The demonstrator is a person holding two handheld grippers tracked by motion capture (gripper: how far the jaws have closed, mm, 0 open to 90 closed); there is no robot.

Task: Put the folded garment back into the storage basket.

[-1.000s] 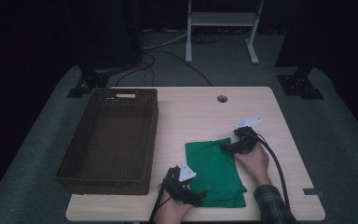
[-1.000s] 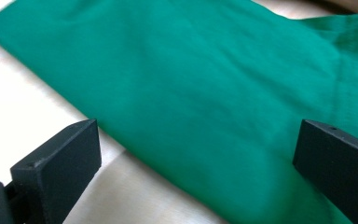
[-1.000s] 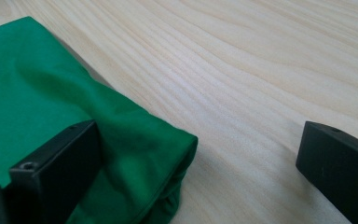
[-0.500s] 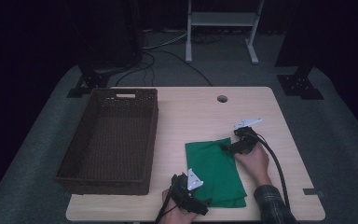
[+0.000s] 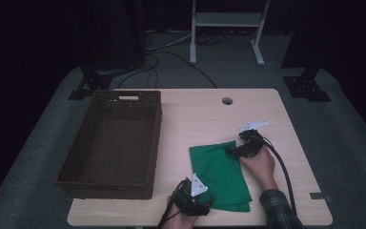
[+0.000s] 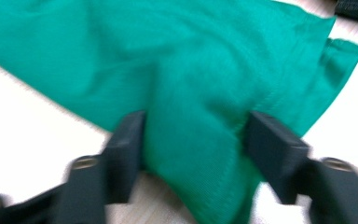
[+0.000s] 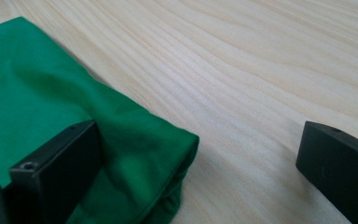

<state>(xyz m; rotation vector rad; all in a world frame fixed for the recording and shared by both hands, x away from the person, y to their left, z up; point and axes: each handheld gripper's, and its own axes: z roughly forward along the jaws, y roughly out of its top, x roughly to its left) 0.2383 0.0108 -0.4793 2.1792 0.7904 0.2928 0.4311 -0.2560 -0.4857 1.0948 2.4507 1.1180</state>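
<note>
Pale wood worktop w/ round cable hole near far edge, standing on grey carpet.

Dark brown wicker basket on left half of worktop, long side running front to back, handle slot in far wall.

Folded green cloth lying flat on worktop, right of basket and apart from it, near front edge; several layers visible at its edges in both gripper views.

Right gripper at cloth's far right corner, held in person's right hand, plaid sleeve behind, cable trailing toward front edge. Fingers wide apart in right gripper view: one finger resting on or just over the cloth, the other out over bare wood, cloth corner between them, nothing pinched.

Left gripper at cloth's near left corner, by front edge of worktop, grey three-cornered plate on top. In left gripper view, fingers straddling a bunched fold of cloth, both touching the fabric at its sides; jaws have just been closing, about halfway in, cloth between them. View blurred; looks clamped on the fold, fabric puckered up between the pads.
</note>
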